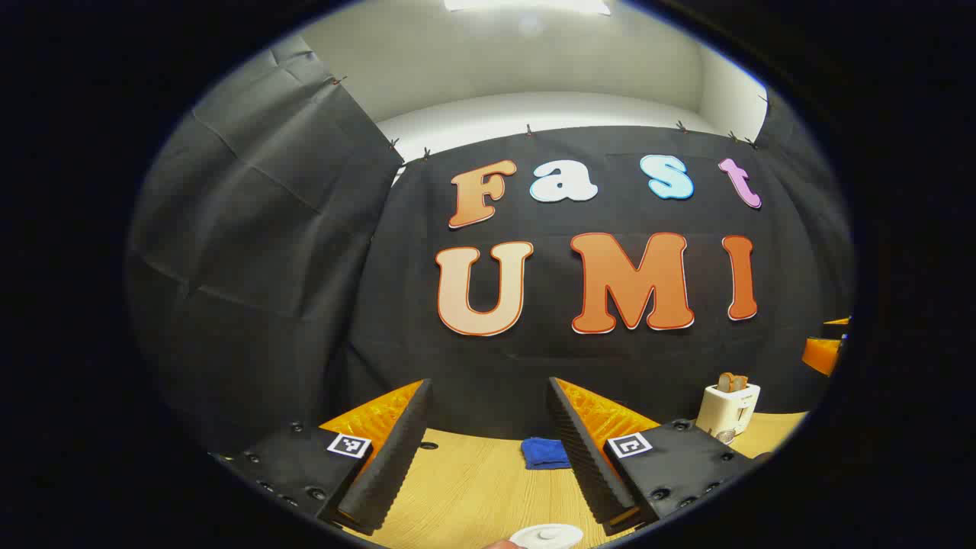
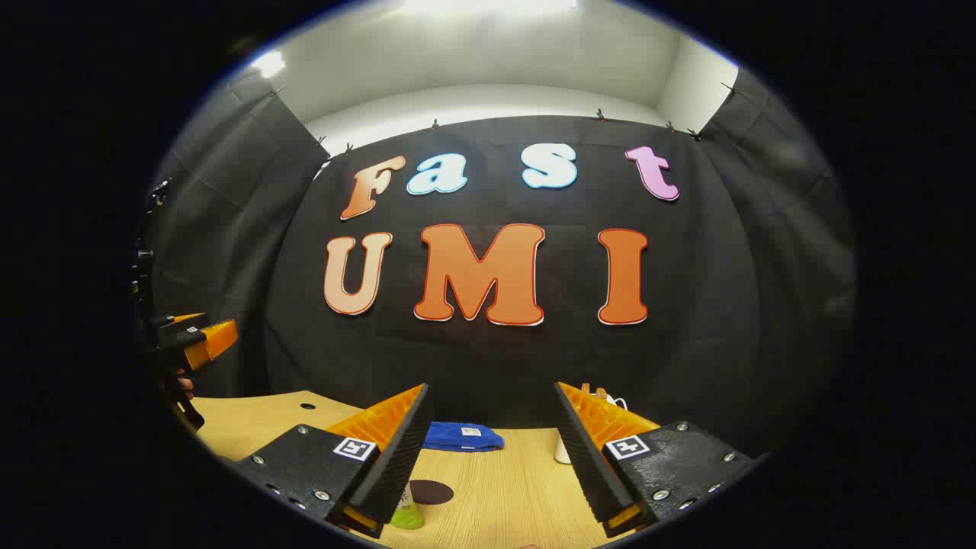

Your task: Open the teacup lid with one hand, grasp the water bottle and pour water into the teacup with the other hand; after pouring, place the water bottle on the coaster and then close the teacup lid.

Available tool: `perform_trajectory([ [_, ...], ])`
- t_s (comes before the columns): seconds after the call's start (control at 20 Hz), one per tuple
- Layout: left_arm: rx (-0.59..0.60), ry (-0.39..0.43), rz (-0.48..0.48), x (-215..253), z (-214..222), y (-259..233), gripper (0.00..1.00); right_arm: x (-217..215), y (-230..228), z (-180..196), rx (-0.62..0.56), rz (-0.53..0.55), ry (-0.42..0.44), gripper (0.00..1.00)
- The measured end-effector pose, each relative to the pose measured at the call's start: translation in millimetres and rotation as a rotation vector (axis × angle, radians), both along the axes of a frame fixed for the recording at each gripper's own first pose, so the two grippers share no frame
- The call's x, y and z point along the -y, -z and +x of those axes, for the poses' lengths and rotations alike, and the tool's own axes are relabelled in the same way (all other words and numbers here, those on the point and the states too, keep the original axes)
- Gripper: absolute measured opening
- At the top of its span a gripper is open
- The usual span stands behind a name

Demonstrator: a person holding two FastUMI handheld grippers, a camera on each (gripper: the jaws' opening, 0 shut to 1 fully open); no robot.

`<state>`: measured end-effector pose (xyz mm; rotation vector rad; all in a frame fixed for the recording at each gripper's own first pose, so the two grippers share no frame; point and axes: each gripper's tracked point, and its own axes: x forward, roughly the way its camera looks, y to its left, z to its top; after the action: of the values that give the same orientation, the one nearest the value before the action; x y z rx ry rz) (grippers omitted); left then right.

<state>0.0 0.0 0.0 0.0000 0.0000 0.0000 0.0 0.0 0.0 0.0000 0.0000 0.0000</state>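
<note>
The table [image 1: 488, 488] under my grippers is pale yellow-tan wood with fine straight grain. On it lies a deep blue cloth [image 1: 544, 453], plain, which in my right gripper view carries a small pale tag. The toaster [image 1: 729, 409] is cream-white, with brown toast showing at its top. The teacup lid [image 1: 547, 535] is plain white. Near my right gripper I see a dark brown round coaster [image 2: 431, 492] and a yellow-green bottle cap [image 2: 406, 517]. The booth wall is black cloth, the ceiling off-white.
</note>
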Motion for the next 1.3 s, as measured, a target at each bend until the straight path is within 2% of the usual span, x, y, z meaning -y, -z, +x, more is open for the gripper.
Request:
perform_trajectory([
  [0.6, -0.064, -0.022, 0.071, -11.3, 3.4, 21.0, 0.96, -8.4, 0.7, -0.9, -0.006, 0.011, -0.025, 0.94],
  [0.85, -0.053, 0.011, 0.038, -3.3, 0.7, 16.9, 0.97, -12.7, 2.4, -1.4, -0.006, 0.006, -0.032, 0.94],
  [1.0, -0.049, 0.079, -0.008, 15.1, -3.5, 17.9, 0.96, -17.3, 6.4, -0.8, -0.014, 0.002, -0.045, 0.94],
  [1.2, -0.063, 0.094, 0.025, 21.2, -6.9, 27.5, 0.96, -25.3, 17.6, -3.0, -0.034, 0.001, -0.07, 0.94],
  [1.3, -0.082, 0.134, -0.015, 33.4, -12.0, 34.9, 0.97, -30.5, 25.1, -4.9, -0.051, 0.013, -0.094, 0.94],
])
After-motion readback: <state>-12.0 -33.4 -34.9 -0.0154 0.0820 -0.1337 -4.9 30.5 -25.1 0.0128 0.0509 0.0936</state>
